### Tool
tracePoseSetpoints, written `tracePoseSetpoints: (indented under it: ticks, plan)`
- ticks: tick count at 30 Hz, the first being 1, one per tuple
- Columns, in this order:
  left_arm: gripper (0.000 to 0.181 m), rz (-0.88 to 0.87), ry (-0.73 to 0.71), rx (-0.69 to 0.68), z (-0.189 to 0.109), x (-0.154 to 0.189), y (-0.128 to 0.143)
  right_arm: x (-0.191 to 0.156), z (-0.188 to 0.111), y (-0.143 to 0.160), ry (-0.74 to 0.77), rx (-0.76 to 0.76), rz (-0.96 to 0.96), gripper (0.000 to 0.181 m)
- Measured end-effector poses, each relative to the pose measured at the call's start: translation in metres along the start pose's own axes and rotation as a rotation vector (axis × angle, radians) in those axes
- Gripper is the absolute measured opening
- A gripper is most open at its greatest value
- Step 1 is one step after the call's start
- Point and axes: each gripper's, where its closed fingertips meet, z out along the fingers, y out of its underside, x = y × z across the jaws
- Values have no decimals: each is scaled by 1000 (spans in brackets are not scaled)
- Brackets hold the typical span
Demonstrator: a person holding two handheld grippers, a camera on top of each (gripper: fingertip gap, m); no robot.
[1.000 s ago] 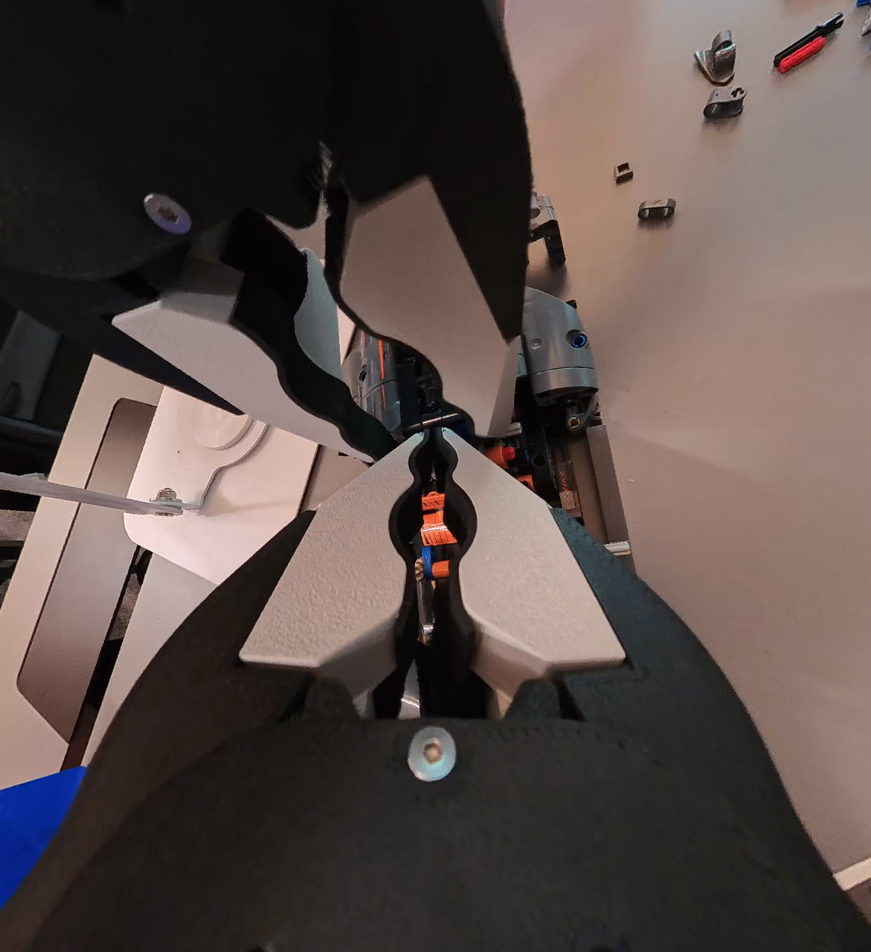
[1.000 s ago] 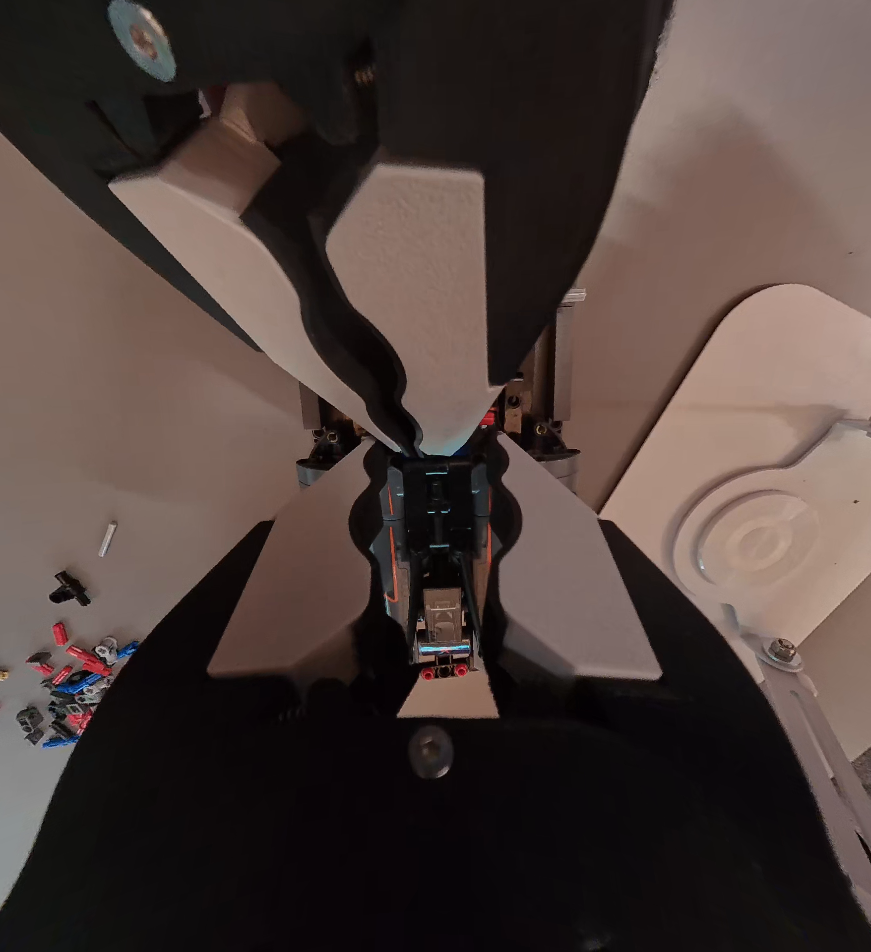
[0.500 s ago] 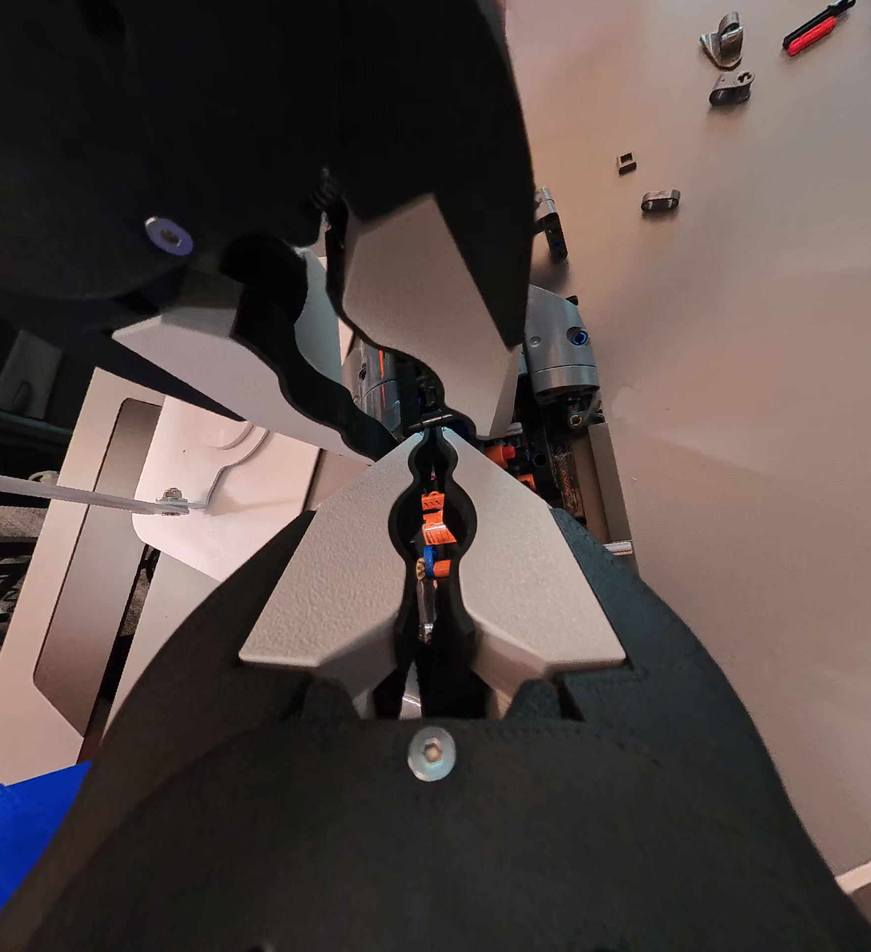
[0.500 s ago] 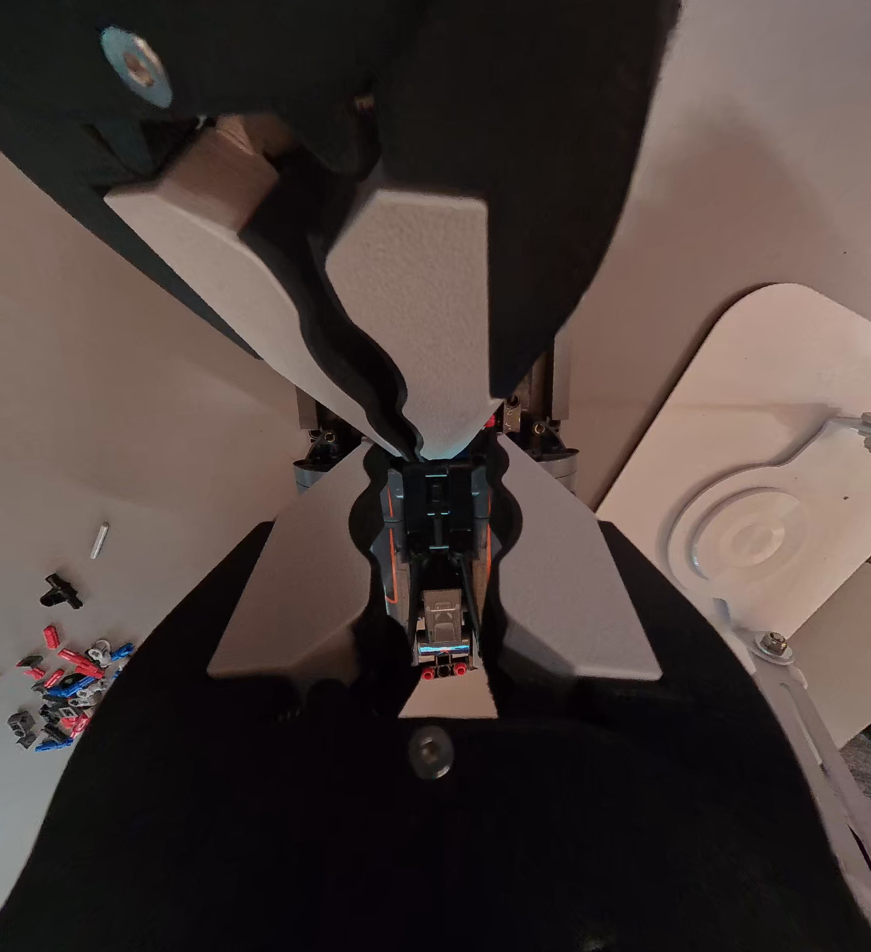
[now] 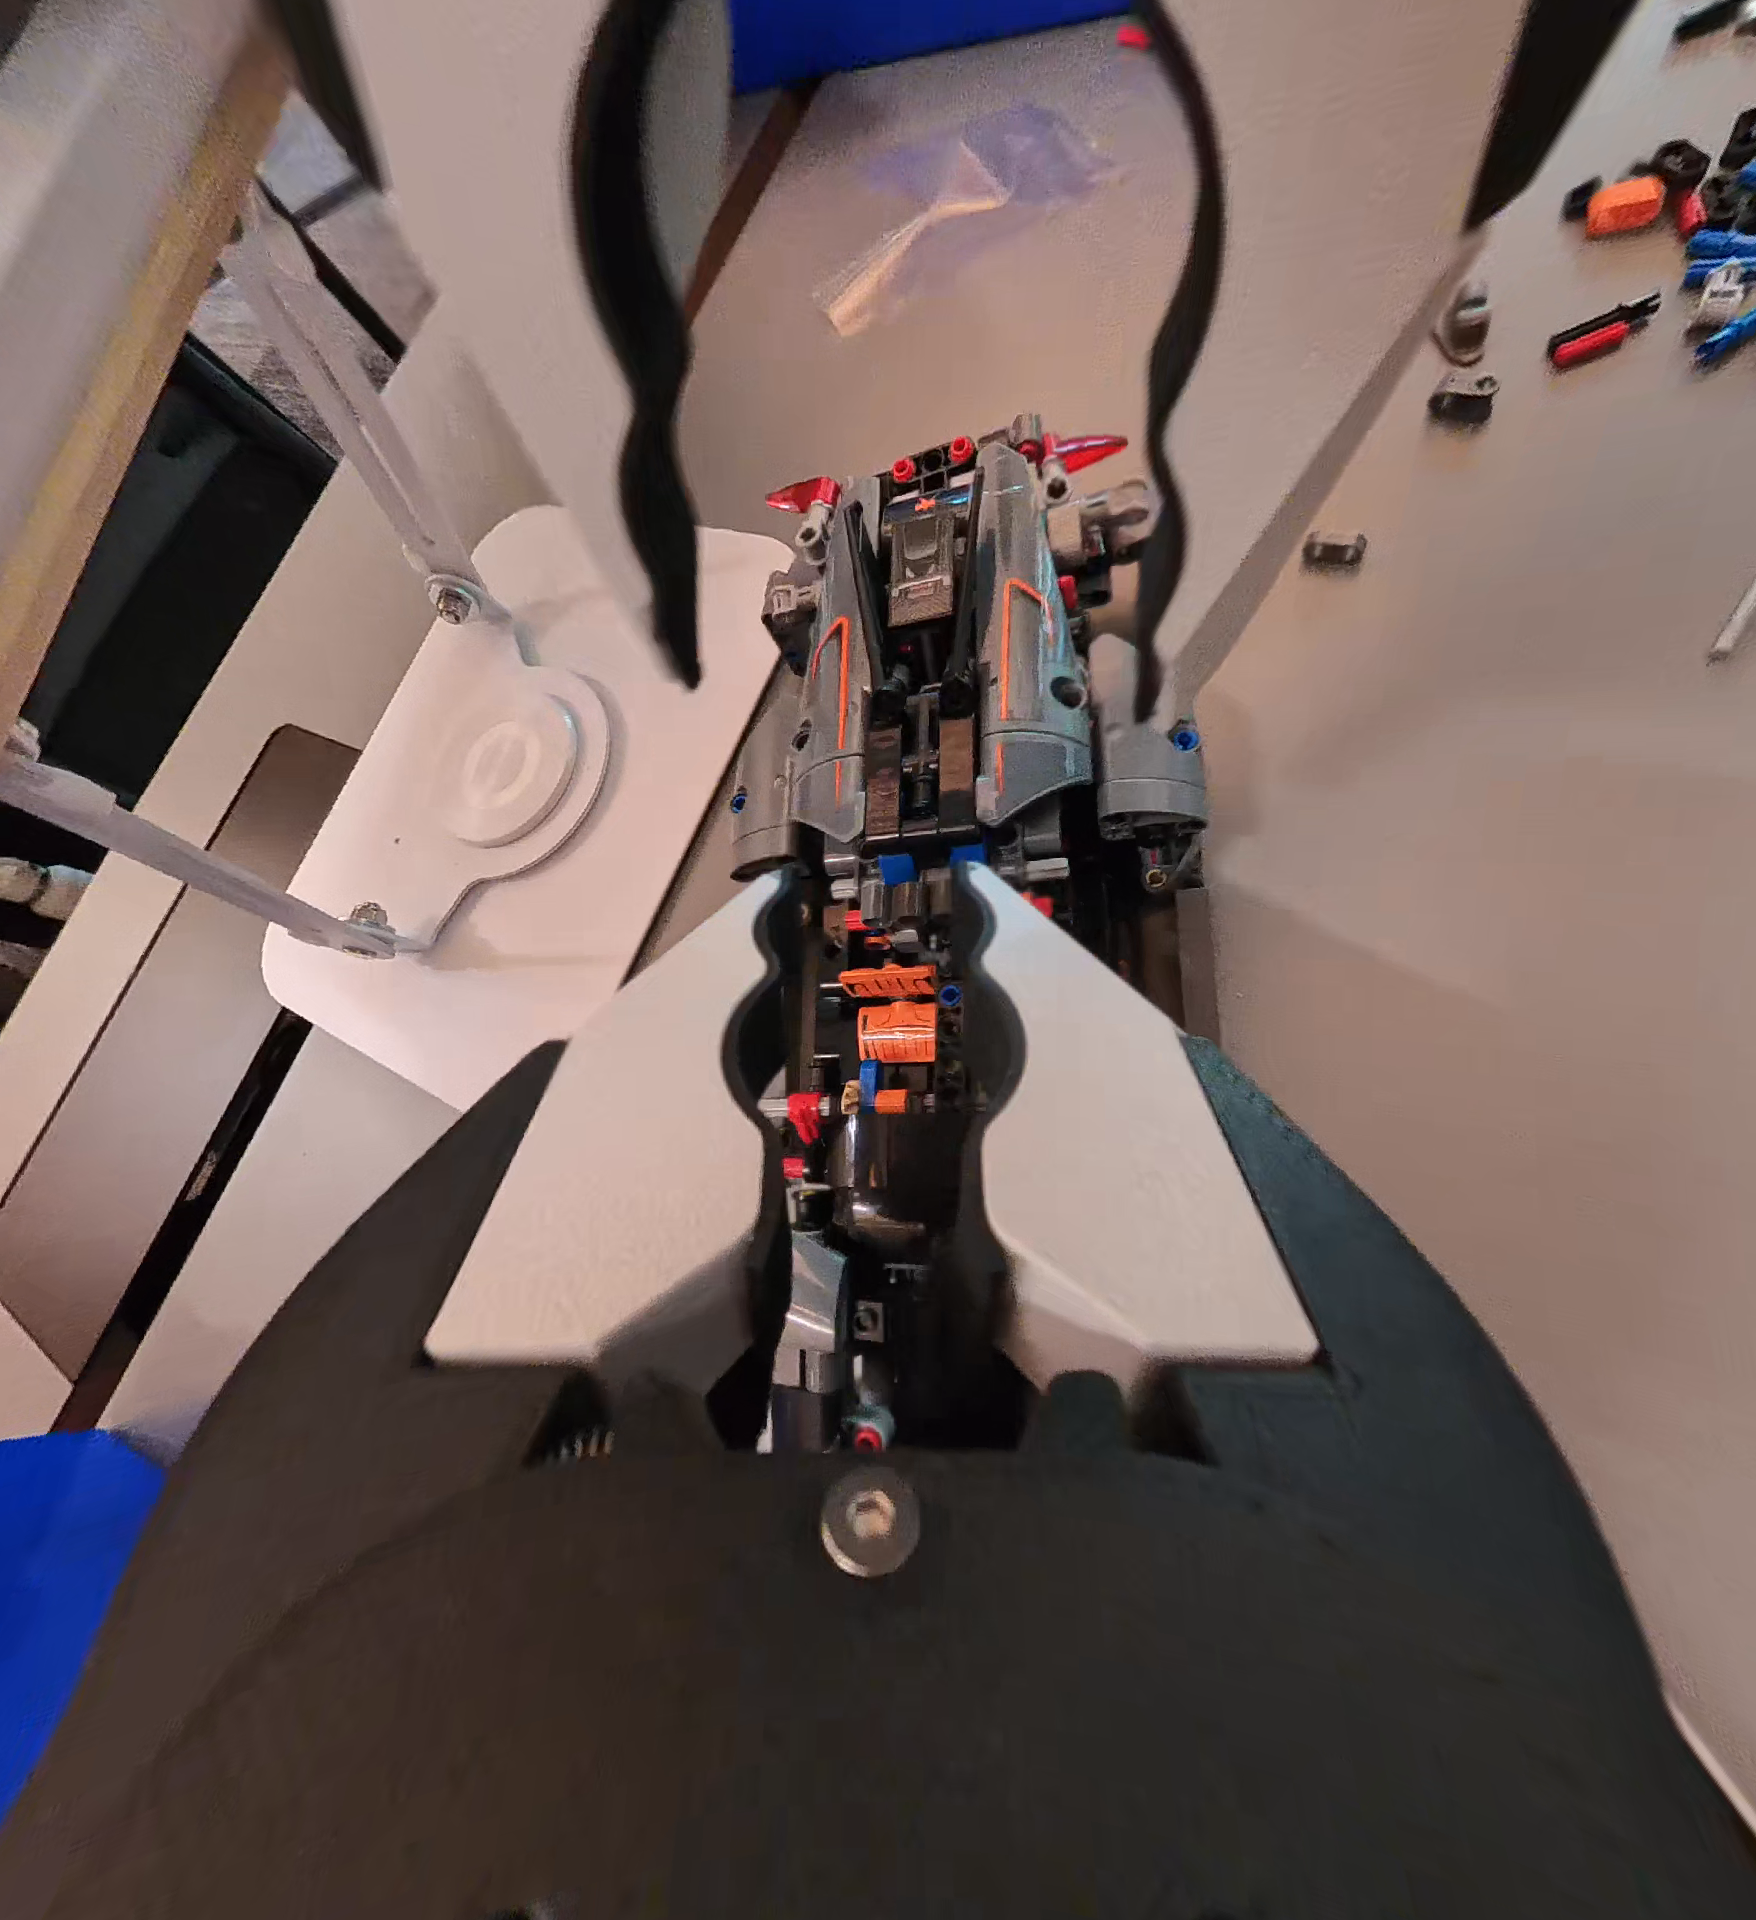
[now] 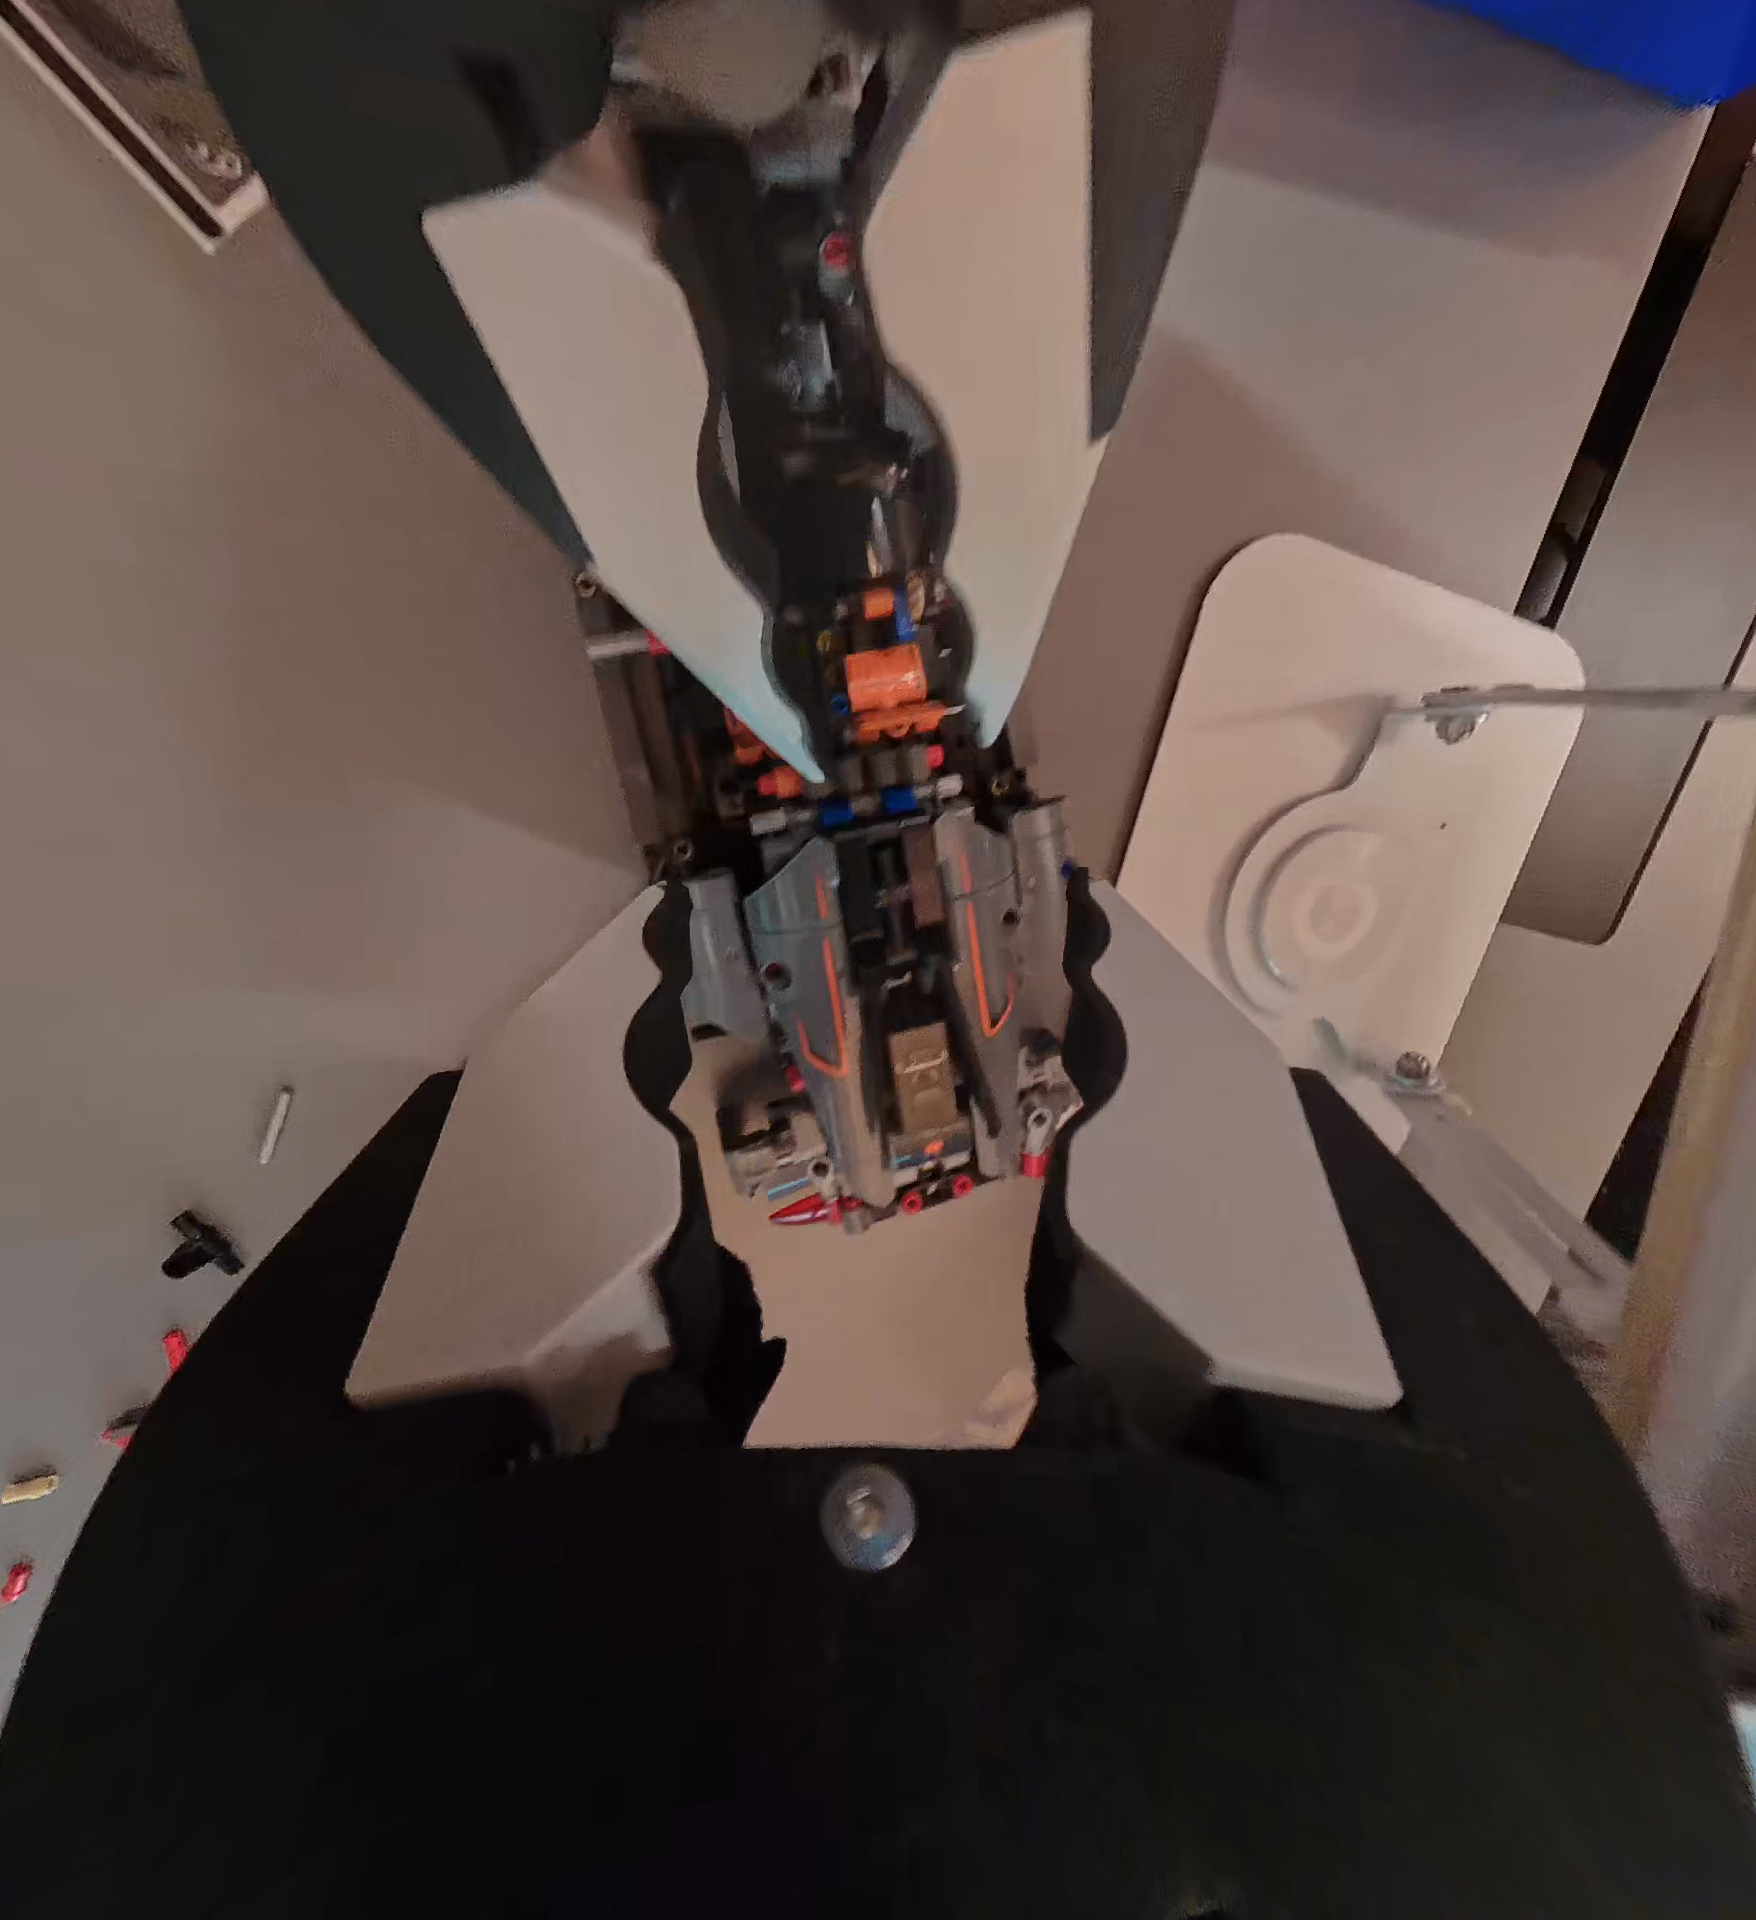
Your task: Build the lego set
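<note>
The lego model (image 5: 936,675), a dark grey car with orange stripes and red tips, lies on the beige table. It also shows in the right wrist view (image 6: 895,997). My left gripper (image 5: 874,878) is partly open, its jaws close on either side of the black middle section with the orange pieces (image 5: 895,1023). From the right wrist view it (image 6: 900,758) comes in from the top. My right gripper (image 6: 879,888) is wide open and straddles the grey body at the other end. In the left wrist view it (image 5: 915,691) stands apart from the model's sides.
A pile of loose blue, red, black and orange pieces (image 5: 1747,208) lies at the upper right, and a few more (image 6: 199,1247) lie beside my right gripper. A white metal plate with brackets (image 5: 500,779) sits beside the model at the table edge. A clear plastic bag (image 5: 957,197) lies beyond it. Less than 4 cm separates the two grippers' tips.
Both grippers have opened from shut and pulled back from each other. The model now shows between them, and the right jaws have spread wide.
</note>
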Motion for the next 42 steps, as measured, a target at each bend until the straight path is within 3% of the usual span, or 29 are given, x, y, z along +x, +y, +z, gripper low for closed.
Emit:
tracePoseSetpoints:
  ticks: [8, 12, 15, 22, 31, 42]
  plan:
    - [70, -81, -26, -24, 8, 8, 7, -13, -17, 36, 51, 75, 96, 74]
    - [77, -110, -20, -57, 19, 17, 14, -11, -18, 40, 43, 147, 124, 73]
    - [76, -112, -35, -96, 29, 23, 21, -10, -13, 46, 45, 155, 121, 71]
    - [48, -107, -49, -104, 34, 19, 17, -16, -11, 51, 29, 185, 97, 64]
    - [47, -106, -37, -110, 35, 17, 17, -38, -16, 30, 70, 228, -42, 57]
    - [44, -101, -52, -107, 35, 17, 16, -49, -14, 46, 160, 173, -123, 58]
